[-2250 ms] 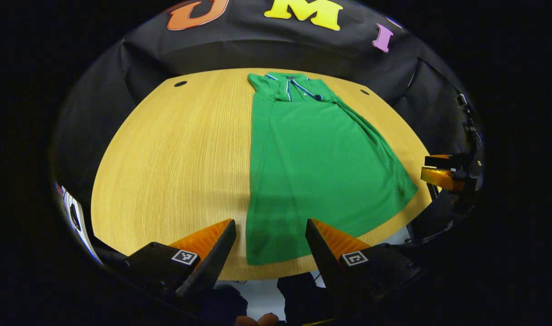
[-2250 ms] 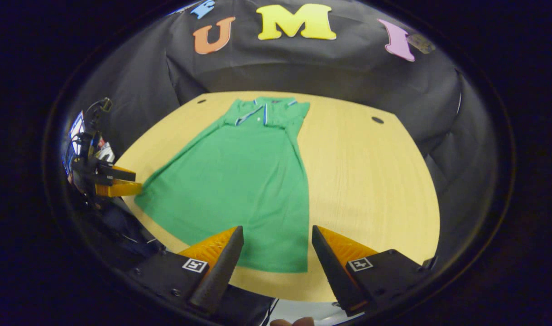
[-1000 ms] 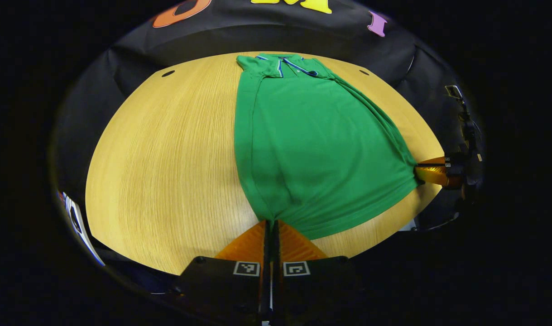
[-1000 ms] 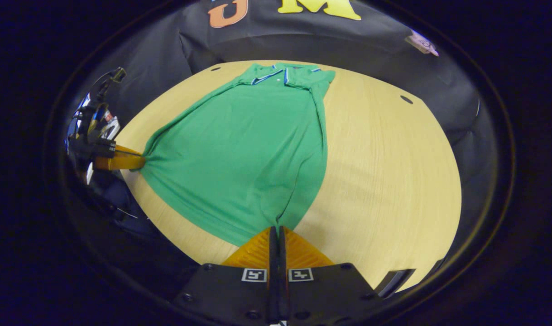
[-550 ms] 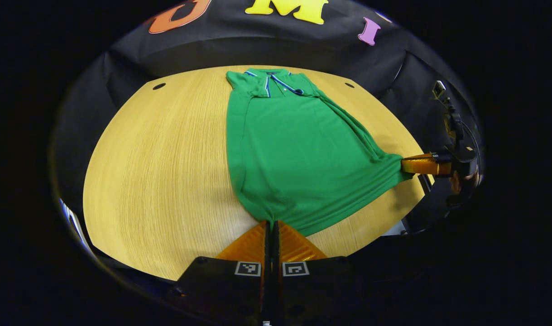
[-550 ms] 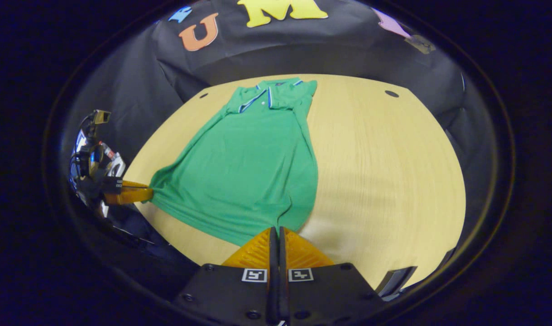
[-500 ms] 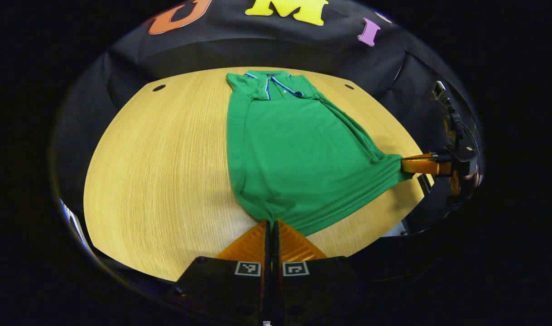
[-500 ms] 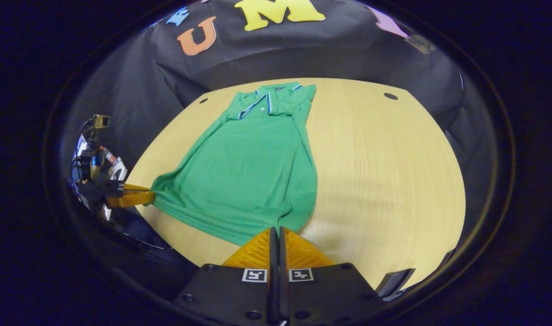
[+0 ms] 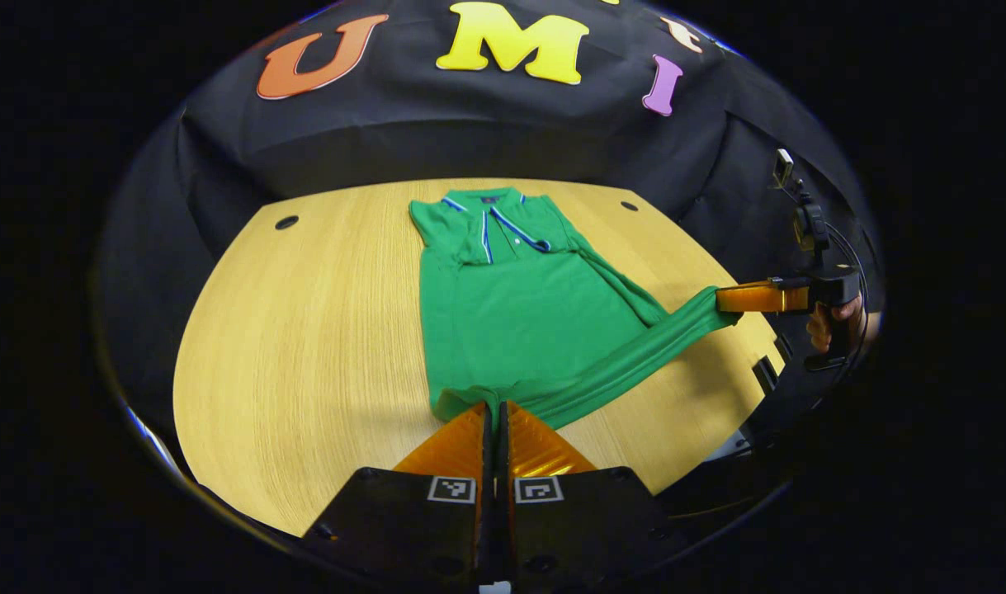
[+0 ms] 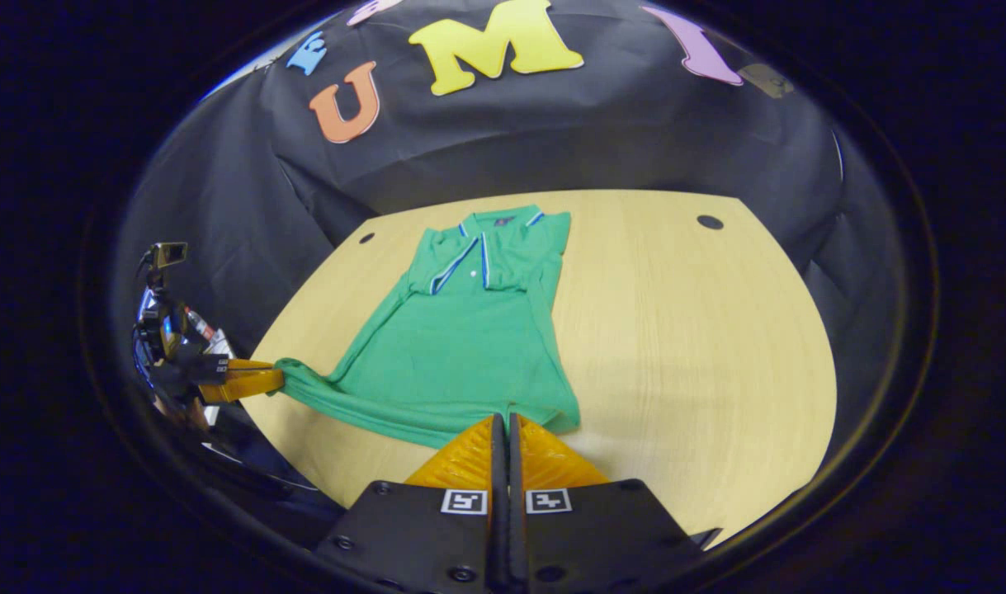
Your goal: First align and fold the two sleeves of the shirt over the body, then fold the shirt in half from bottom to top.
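Your left claw [image 9: 494, 406] is pressed together on one bottom corner of the green shirt [image 9: 511, 322], and your right claw [image 10: 503, 419] pinches the other corner. The shirt lies on the table [image 9: 304, 330] with its collar at 12 o'clock, and the sleeves look already folded in. You seem to be in the last step, the bottom-to-top fold. Next, carry both corners evenly toward the collar, then release them together.
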A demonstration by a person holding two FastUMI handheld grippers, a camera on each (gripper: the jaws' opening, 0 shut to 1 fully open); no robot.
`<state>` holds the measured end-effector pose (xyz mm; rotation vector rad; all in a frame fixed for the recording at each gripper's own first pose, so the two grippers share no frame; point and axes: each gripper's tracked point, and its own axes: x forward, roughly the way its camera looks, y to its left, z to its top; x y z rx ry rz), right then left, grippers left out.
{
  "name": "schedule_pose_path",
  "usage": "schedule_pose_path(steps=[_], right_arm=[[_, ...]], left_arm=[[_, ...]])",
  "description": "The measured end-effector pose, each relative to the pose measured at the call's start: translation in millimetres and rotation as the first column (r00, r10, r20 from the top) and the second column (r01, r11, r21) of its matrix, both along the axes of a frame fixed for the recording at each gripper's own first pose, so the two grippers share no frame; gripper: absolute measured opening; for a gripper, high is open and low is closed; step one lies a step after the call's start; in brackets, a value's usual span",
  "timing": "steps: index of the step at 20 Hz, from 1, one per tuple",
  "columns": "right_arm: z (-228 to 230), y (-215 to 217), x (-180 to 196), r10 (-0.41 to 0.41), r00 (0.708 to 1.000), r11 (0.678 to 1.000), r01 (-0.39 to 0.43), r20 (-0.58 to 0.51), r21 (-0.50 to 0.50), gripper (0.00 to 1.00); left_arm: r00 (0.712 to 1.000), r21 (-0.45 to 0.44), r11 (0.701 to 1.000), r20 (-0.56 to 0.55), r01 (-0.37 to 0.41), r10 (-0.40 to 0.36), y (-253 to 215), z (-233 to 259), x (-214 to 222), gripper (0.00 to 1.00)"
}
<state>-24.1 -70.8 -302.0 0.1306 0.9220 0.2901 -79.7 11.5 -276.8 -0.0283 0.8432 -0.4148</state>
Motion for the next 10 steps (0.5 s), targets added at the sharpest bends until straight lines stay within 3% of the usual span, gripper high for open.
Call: schedule_pose_path(steps=[10], right_arm=[[71.5, 7.9, 111.0, -0.006, 0.983, 0.999, 0.012, 0.186, -0.031, 0.02]], left_arm=[[0.980, -0.080, 0.996, 0.195, -0.029, 0.044, -0.9, 68.2, 114.6, 0.03]])
